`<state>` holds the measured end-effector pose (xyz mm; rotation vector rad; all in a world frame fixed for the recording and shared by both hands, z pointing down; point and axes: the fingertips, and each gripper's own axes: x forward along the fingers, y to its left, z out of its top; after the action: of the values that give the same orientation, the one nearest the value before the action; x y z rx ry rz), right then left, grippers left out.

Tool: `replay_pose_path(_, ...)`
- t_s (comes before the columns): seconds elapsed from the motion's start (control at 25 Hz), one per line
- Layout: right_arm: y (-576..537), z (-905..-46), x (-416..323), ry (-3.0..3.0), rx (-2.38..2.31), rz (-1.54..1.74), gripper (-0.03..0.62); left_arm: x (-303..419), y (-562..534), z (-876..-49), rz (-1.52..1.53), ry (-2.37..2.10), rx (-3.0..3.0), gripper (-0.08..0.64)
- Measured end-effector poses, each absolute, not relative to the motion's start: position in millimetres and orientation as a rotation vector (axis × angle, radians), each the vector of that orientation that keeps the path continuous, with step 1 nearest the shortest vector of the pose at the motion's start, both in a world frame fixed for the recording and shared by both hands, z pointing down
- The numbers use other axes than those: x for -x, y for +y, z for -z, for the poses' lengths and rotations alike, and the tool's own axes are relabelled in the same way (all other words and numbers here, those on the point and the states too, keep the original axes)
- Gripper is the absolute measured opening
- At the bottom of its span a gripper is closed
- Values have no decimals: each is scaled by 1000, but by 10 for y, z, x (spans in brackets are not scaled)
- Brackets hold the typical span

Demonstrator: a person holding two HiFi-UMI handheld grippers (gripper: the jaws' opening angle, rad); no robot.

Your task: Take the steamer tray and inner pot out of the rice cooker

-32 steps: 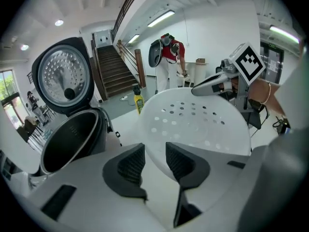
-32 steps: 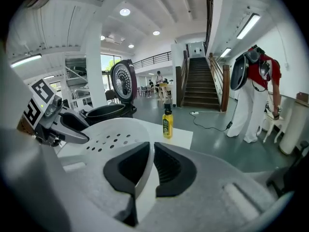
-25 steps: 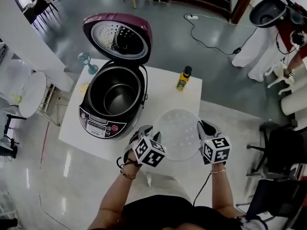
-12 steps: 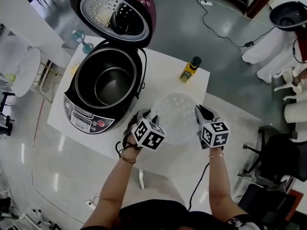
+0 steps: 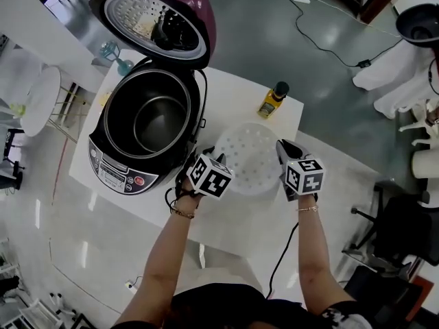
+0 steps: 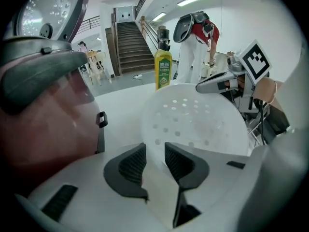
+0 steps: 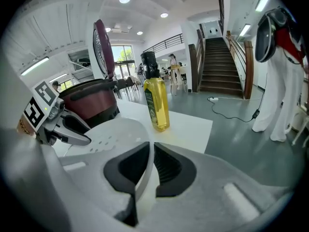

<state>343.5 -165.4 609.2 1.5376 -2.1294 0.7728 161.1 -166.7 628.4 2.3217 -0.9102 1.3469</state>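
Your left gripper (image 6: 155, 151) and right gripper (image 7: 151, 151) clamp opposite rims of the steamer tray (image 5: 250, 160). It is near the worktop's (image 5: 233, 98) right edge, beside the open rice cooker (image 5: 116, 163).

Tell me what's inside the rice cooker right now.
Only the dark inner pot sits in the rice cooker, and it looks empty. The steamer tray is already out. Whatever lies beneath the pot is covered.

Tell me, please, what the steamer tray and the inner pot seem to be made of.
Steamer tray: probably plastic, milky white and slightly translucent, matte, with moulded round holes. Inner pot: likely coated metal; dark grey inside with a soft sheen.
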Motion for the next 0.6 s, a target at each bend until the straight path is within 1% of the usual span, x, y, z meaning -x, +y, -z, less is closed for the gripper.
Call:
replay_pose_path(0.28,-1831,-6182,-3527,-2115,-1540,-800,37,-1697,-1831,-6371,-1361,-933,-2307,120)
replay_pose_path(0.6,-1939,-6292,-3607,-2099,-1556,-817,37,-1770,-1998,-6365,-1303,-983,-2346,118)
